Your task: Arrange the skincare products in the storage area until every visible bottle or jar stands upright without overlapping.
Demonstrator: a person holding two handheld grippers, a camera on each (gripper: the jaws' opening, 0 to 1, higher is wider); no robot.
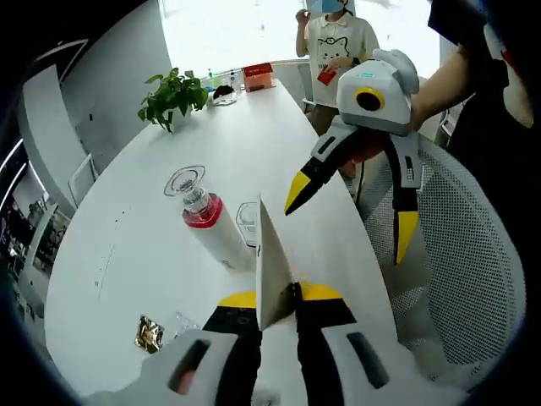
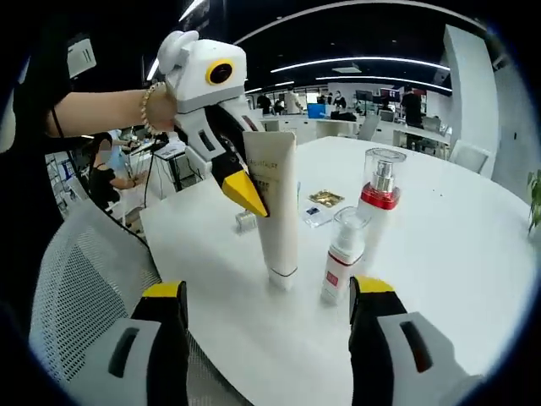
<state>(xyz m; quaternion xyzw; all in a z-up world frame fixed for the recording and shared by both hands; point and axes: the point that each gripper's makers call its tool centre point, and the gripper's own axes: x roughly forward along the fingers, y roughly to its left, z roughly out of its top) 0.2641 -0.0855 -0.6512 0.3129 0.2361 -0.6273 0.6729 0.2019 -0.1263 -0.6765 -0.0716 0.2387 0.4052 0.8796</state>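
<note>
Tube point(image 2: 276, 207), two bottles point(image 2: 375, 203) upright

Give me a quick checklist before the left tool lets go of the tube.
1. Tube upright on its cap: ok.
2. Left tool shut on tube: ok, jaws pinch its flat end.
3. Tube apart from pump bottle: ok.
4. Pump bottle and red-collared bottle upright: ok.
5. Right tool open and off the products: ok.
6. Tube will stand unaided: cannot tell.
</note>
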